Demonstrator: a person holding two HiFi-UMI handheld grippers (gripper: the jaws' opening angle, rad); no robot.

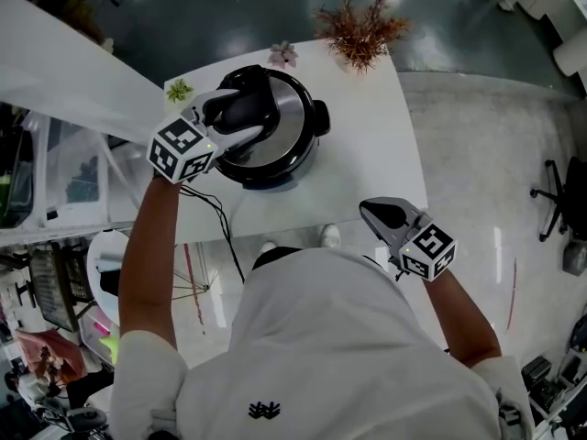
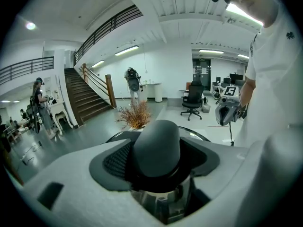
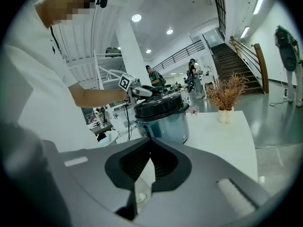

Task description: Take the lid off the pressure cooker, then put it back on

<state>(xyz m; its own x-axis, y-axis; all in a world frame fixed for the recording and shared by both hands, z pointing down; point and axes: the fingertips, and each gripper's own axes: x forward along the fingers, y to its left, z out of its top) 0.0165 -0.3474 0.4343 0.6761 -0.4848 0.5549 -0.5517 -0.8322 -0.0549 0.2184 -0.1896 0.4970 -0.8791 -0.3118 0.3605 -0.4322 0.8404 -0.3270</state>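
The pressure cooker (image 1: 310, 154) stands on the white table (image 1: 367, 145), black-bodied with a steel lid (image 1: 295, 108) seated on it. My left gripper (image 1: 257, 114) reaches over the lid, and its jaws stand wide on either side of the lid's dark handle (image 2: 156, 145). The handle fills most of the gap, but the pads do not press on it. In the right gripper view the cooker (image 3: 163, 119) shows side-on with the lid on. My right gripper (image 1: 369, 211) hovers at the table's front edge, apart from the cooker, shut with nothing in it.
A dried reddish plant in a vase (image 1: 360, 30), a small pink flower (image 1: 282, 55) and a small green plant (image 1: 179, 90) stand along the table's far edge. The cooker's black cord (image 1: 218, 216) hangs off the front edge. An office chair (image 1: 561, 200) is far right.
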